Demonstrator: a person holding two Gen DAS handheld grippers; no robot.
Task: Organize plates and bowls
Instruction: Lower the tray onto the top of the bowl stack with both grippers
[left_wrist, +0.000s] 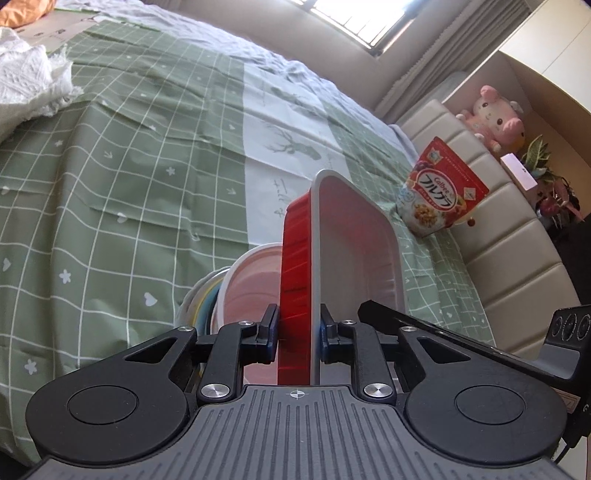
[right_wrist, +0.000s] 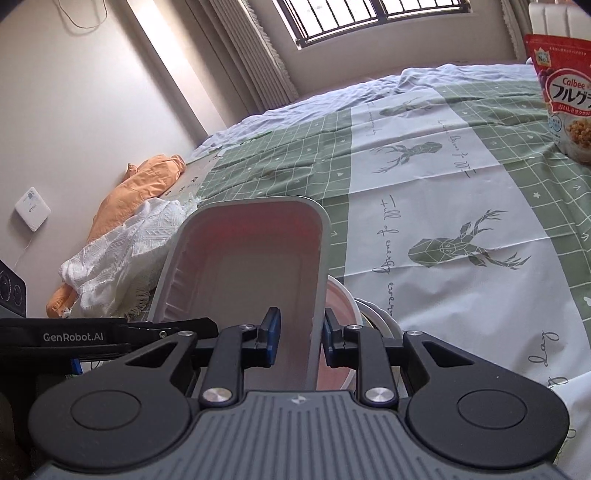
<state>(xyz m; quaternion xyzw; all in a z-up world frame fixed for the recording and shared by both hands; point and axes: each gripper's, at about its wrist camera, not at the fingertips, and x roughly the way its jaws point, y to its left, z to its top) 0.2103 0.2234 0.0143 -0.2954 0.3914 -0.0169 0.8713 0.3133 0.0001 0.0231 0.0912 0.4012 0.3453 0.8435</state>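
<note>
A rectangular container (left_wrist: 354, 251), red outside and white inside, hangs tilted over the bed. My left gripper (left_wrist: 295, 332) is shut on its red side wall. My right gripper (right_wrist: 301, 332) is shut on the opposite wall, with the white inside of the container (right_wrist: 243, 266) facing the camera. Just under the container sits a round pink bowl (left_wrist: 251, 280) (right_wrist: 340, 306) on a stack of plates (left_wrist: 201, 299) (right_wrist: 376, 317), mostly hidden by the fingers. The other gripper's black body shows at each view's edge.
The green checked bedcover (left_wrist: 110, 184) has a white deer-print strip (right_wrist: 424, 206). A red Calbee cereal bag (left_wrist: 443, 188) (right_wrist: 565, 96) stands near the padded headboard (left_wrist: 498, 240). White knitted cloth (right_wrist: 122, 258) and an orange cloth (right_wrist: 144, 184) lie at the bed's far side. A pink plush toy (left_wrist: 495, 118) sits on a shelf.
</note>
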